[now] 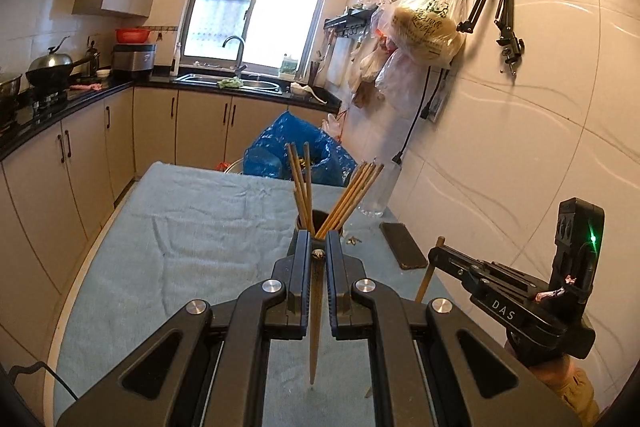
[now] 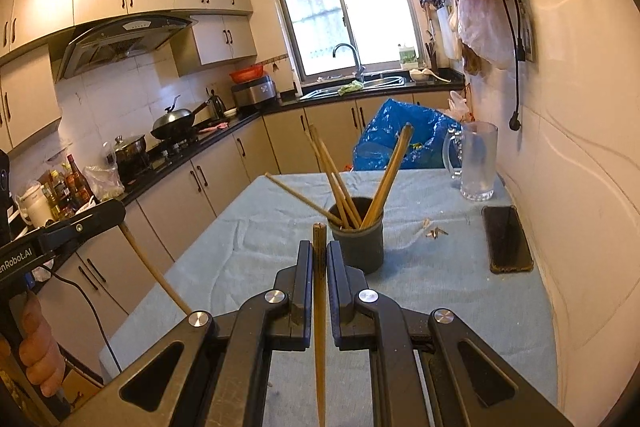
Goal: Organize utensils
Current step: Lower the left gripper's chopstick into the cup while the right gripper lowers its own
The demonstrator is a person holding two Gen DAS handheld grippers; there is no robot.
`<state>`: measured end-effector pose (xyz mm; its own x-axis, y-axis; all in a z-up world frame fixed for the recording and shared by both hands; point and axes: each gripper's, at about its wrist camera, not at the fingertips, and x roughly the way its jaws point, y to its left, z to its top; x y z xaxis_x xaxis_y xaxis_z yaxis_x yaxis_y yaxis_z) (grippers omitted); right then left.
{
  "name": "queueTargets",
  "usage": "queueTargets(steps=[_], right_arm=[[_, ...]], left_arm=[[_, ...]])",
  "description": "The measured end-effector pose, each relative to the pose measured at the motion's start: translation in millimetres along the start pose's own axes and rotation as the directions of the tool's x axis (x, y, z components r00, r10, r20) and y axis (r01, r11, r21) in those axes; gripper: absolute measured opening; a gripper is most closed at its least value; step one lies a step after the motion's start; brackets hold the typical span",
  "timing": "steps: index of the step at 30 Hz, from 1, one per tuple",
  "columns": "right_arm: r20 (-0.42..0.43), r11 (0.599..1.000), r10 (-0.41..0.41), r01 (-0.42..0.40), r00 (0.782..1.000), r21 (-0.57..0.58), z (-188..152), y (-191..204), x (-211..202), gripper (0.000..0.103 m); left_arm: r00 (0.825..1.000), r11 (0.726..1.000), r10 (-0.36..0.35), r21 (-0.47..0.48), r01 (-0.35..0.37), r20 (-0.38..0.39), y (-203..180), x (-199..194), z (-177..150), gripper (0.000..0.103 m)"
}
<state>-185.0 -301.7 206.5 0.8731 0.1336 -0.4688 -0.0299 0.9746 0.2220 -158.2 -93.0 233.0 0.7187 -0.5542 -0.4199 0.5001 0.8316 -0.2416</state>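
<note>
The bench (image 2: 240,227) under its blue cloth carries the dark holder (image 2: 356,239), far from me, already with several chopsticks. My left fingers (image 1: 318,247) grip one chopstick (image 1: 316,327), my right fingers (image 2: 319,259) grip another chopstick (image 2: 319,327). Next, I think, each tip must go over the holder's mouth.

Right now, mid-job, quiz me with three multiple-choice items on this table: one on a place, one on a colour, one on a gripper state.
1. Where does the phone lie?
A. beside the wall, right of the holder
B. in the sink
C. on the stove

2. What colour is the cloth on the table?
A. red
B. light blue
C. black

3. What is the right gripper doing?
A. open, empty
B. shut on a chopstick
C. gripping the glass mug

Key: 1 A, it lies near the tiled wall; 2 B, pale blue fabric; 3 B, the stick sits clamped between the jaws.
</note>
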Motion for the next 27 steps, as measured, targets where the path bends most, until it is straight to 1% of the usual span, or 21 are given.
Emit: queueTargets(steps=[5, 11, 15, 19, 22, 24, 27], right_arm=[[0.034, 1.0, -0.012, 0.012, 0.999, -0.015, 24.6, -2.8, 3.5, 0.007], [0.103, 1.0, -0.028, 0.028, 0.994, 0.003, 71.6, -11.8, 17.7, 0.007], [0.157, 0.999, -0.043, 0.038, 0.987, 0.034, 107.7, -20.2, 34.3, 0.007], [0.21, 0.997, -0.059, 0.047, 0.976, 0.064, 136.7, -26.5, 52.0, 0.007], [0.237, 0.994, -0.083, 0.065, 0.968, 0.083, 151.2, -31.1, 68.1, 0.007], [0.237, 0.992, -0.093, 0.07, 0.967, 0.101, 156.8, -37.3, 80.7, 0.007], [0.23, 0.989, -0.114, 0.088, 0.967, 0.119, 155.0, -47.1, 99.1, 0.007]], left_arm=[[1.0, 0.999, -0.006, 0.039, 0.005, 0.03, -6.6, 7.3, 29.7, 0.006], [0.996, 0.996, -0.011, 0.091, 0.003, 0.093, -24.5, 28.4, 82.1, 0.006], [0.989, 0.997, 0.0, 0.082, -0.012, 0.147, -32.9, 53.0, 122.5, 0.006], [0.987, 0.999, 0.001, 0.05, -0.009, 0.16, -35.6, 82.7, 148.6, 0.006], [0.986, 0.999, 0.022, 0.042, -0.029, 0.164, -36.4, 108.0, 159.3, 0.006], [0.988, 0.999, 0.035, 0.031, -0.04, 0.153, -35.0, 126.5, 162.7, 0.006], [0.991, 0.999, 0.049, 0.014, -0.051, 0.125, -30.5, 156.5, 162.5, 0.006]])
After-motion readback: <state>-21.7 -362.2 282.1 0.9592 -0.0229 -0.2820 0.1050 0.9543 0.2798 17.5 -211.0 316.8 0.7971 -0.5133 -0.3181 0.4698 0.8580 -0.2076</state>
